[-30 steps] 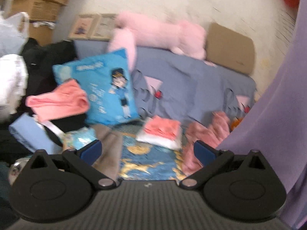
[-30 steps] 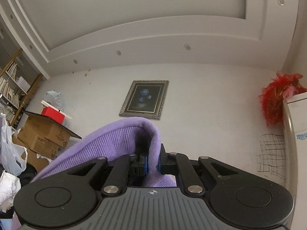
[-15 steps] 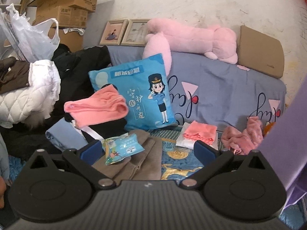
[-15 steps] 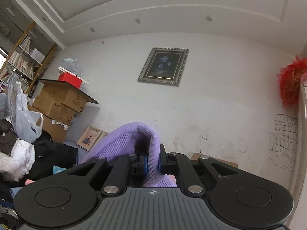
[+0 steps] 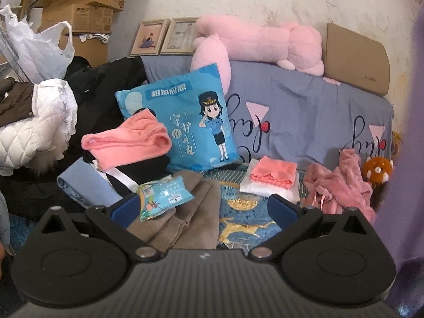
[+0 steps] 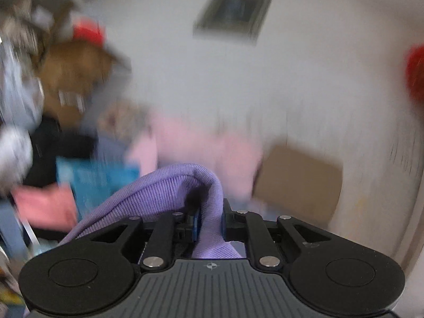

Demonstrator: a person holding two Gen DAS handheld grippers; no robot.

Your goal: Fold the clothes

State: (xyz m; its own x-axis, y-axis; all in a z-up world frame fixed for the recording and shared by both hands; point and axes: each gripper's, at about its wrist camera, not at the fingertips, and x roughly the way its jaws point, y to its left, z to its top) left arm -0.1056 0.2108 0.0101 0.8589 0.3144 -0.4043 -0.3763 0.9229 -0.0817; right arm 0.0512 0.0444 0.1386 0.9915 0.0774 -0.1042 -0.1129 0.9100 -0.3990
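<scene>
My right gripper (image 6: pixel 209 222) holds a fold of a purple knit sweater (image 6: pixel 169 185) between its blue pads; its jaws are opening slightly, with the knit still pinched between them. The same purple sweater (image 5: pixel 408 159) hangs down the right edge of the left wrist view. My left gripper (image 5: pixel 202 208) stands open, nothing between its fingers, just above a folded brown garment (image 5: pixel 190 220) on the patterned blue bedspread (image 5: pixel 243 225). A folded coral cloth (image 5: pixel 273 171) lies on a white one, and a crumpled pink fuzzy garment (image 5: pixel 341 182) sits to its right.
A snack packet (image 5: pixel 164 196) lies on the brown garment. To the left is a clothes pile topped by a coral towel (image 5: pixel 127 140) and a white quilted jacket (image 5: pixel 39 122). Behind are a blue cushion (image 5: pixel 185 122), a pink plush (image 5: pixel 259 42) and cardboard boxes (image 5: pixel 87 5).
The right gripper has dropped and tipped from facing the ceiling and wall to facing the sofa, still holding the purple sweater; its view is now motion-blurred. The left view has barely shifted.
</scene>
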